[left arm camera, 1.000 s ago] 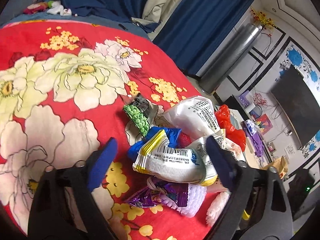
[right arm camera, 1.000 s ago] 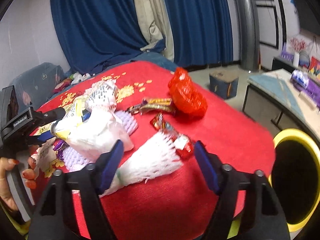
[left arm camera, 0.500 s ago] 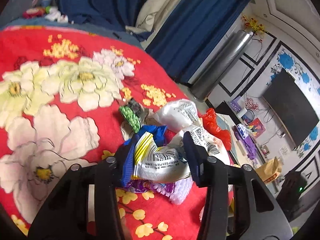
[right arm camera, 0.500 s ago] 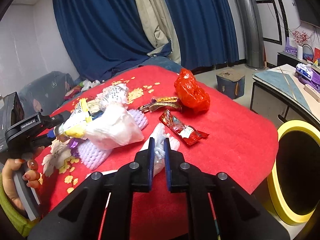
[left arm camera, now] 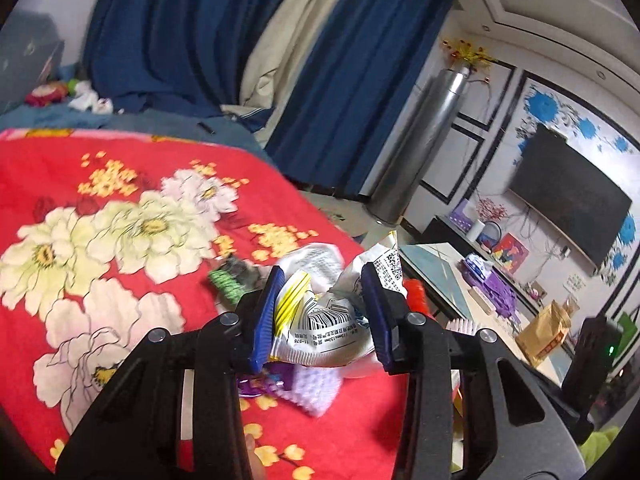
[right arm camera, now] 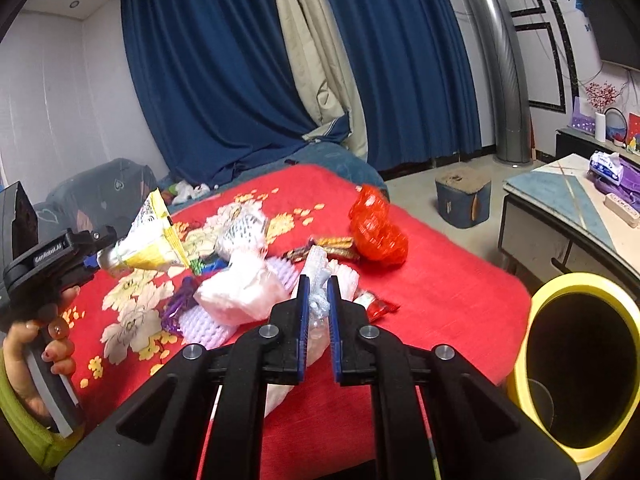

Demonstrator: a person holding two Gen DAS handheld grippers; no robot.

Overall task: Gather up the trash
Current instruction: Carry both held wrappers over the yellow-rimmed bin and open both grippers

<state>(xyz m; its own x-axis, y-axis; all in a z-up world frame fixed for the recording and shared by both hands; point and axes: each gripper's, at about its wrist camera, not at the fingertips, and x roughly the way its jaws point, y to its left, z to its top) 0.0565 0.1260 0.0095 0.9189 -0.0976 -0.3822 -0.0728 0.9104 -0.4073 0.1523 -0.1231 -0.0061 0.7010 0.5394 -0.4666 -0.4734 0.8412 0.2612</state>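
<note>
The left gripper (left arm camera: 322, 312), its jaws closing, clamps a crumpled white-and-yellow snack bag (left arm camera: 320, 320) lifted above the red floral blanket (left arm camera: 100, 200). Toward the middle lie a pink plastic bag (right arm camera: 240, 292) and red mesh bag (right arm camera: 376, 232). The right gripper (right arm camera: 318, 312) is clenched on white foam netting (right arm camera: 316, 280), near the yellow-rimmed bin (right arm camera: 576, 292).

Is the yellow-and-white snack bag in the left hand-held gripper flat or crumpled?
Crumpled. The yellow-and-white snack bag bunches into folds between the pads of the left hand-held gripper, barcode panel creased, its ends flaring out past both pads.
</note>
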